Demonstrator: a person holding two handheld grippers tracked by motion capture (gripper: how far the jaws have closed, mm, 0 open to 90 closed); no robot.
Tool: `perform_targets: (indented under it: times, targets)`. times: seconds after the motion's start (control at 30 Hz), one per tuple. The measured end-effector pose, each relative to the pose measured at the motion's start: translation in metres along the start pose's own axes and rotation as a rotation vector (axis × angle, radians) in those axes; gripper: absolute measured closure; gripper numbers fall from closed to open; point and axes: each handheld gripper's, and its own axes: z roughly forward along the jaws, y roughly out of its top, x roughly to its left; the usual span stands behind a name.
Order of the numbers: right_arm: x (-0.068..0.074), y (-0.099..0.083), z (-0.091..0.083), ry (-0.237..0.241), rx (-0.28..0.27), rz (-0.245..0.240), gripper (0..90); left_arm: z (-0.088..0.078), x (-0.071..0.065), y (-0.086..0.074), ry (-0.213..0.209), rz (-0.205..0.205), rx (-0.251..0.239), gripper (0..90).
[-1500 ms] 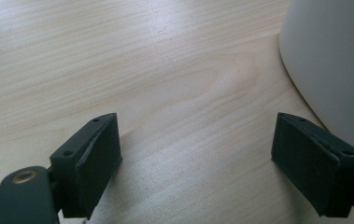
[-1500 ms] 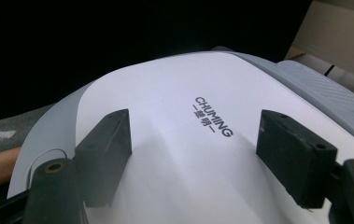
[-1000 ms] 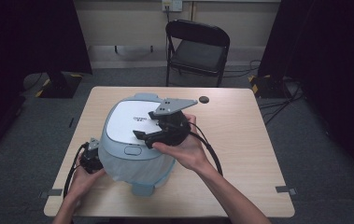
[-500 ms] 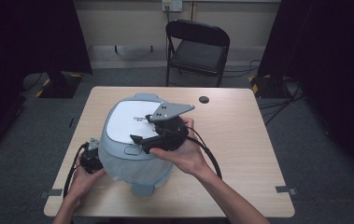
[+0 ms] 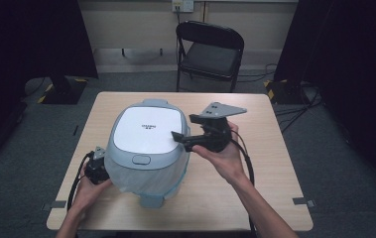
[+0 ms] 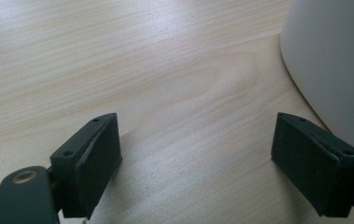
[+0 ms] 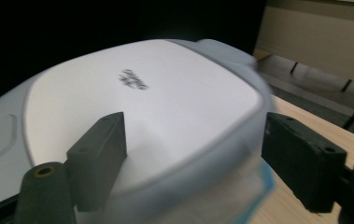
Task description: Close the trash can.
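Right gripper (image 5: 179, 139), jaws just opening and empty, is hovering beside the closed rice cooker (image 5: 146, 144); left gripper (image 5: 96, 166) is idling open; next move likely needs a press on the lid's latch button (image 5: 141, 159).

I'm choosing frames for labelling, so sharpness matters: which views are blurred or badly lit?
Right gripper view: the cooker is smeared, especially its rim, with black behind it. Left gripper view: evenly lit, the table grain crisp, the near jaws slightly soft. High view: table bright, the room's sides nearly black, slight softness around the right gripper.
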Motion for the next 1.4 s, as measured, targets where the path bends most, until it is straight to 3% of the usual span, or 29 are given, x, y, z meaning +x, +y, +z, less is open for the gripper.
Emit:
perform_targets:
  times: [0.27,0.43,0.47,0.53,0.7,0.77,0.8,0.83,0.9,0.93,1.0,1.03,1.13,1.2,1.27,1.4]
  targets:
    - [-0.032,-0.031,-0.031,-0.076,-0.026,0.094,18.2,-0.001,0.0,-0.001,0.006,-0.011,0.0,15.4]
    - [-0.053,-0.066,-0.037,-0.155,0.014,0.153,17.5,-0.002,0.001,-0.002,0.012,-0.011,0.001,15.4]
    - [-0.059,-0.076,-0.038,-0.183,0.025,0.18,16.4,-0.002,0.001,-0.002,0.016,-0.014,0.0,15.3]
    - [-0.07,-0.091,-0.04,-0.196,0.032,0.217,15.2,-0.002,0.001,-0.002,0.017,-0.014,-0.001,15.3]
    - [-0.096,-0.132,-0.046,-0.283,0.12,0.267,14.9,-0.002,0.002,-0.002,0.015,-0.008,-0.001,15.1]
    - [-0.104,-0.148,-0.048,-0.309,0.149,0.272,15.2,-0.002,0.002,-0.002,0.015,-0.007,0.0,14.8]
    - [-0.104,-0.148,-0.048,-0.309,0.149,0.272,15.2,-0.002,0.002,-0.002,0.015,-0.007,0.0,14.7]
    - [-0.111,-0.166,-0.048,-0.335,0.18,0.286,15.6,-0.002,0.002,-0.002,0.015,-0.007,0.0,14.7]
    - [-0.113,-0.171,-0.047,-0.34,0.192,0.293,15.7,-0.002,0.002,-0.002,0.015,-0.007,0.0,14.8]
    - [-0.117,-0.187,-0.045,-0.368,0.216,0.305,16.3,-0.002,0.002,-0.002,0.015,-0.003,0.003,14.7]
    - [-0.118,-0.192,-0.044,-0.375,0.231,0.304,16.6,-0.002,0.002,-0.002,0.017,-0.004,0.002,14.7]
    - [-0.121,-0.205,-0.041,-0.396,0.275,0.309,18.0,-0.002,0.002,-0.002,0.016,-0.004,0.002,14.7]
    - [-0.126,-0.216,-0.04,-0.425,0.332,0.312,18.3,-0.003,0.002,-0.002,0.015,-0.003,0.002,14.7]
    - [-0.127,-0.218,-0.04,-0.434,0.329,0.32,18.7,-0.003,0.002,-0.002,0.016,-0.004,0.002,14.7]
    - [-0.125,-0.226,-0.037,-0.471,0.366,0.293,19.1,-0.003,0.002,-0.002,0.017,-0.005,0.002,14.6]
    - [-0.121,-0.23,-0.036,-0.505,0.368,0.237,18.6,-0.003,0.002,-0.002,0.017,-0.005,0.002,14.6]
